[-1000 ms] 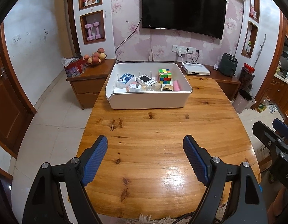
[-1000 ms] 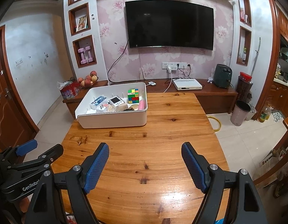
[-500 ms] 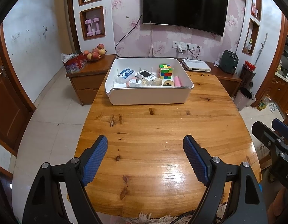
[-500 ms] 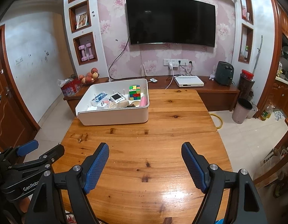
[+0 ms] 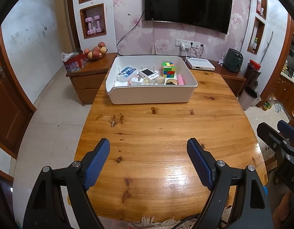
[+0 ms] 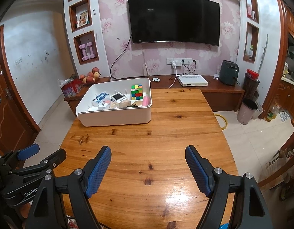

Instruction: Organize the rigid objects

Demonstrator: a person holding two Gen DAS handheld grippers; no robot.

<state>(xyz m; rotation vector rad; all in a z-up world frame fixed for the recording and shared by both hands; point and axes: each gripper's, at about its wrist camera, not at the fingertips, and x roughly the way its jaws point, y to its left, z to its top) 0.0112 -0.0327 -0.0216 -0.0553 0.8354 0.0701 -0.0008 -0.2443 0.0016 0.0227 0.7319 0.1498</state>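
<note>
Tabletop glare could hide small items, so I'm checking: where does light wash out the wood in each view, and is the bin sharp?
Left wrist view: glare patch on the table between the claw tips; white bin sharp, edges bowed by fisheye. Right wrist view: similar glare near the right pad; bin clear.

Two hand-held grippers sit side by side, both angled downward. The left hand-held gripper has its blue-padded jaws spread wide apart with nothing between them. The right hand-held gripper is likewise wide open and empty. Each is partly visible at the edge of the other's view.
</note>
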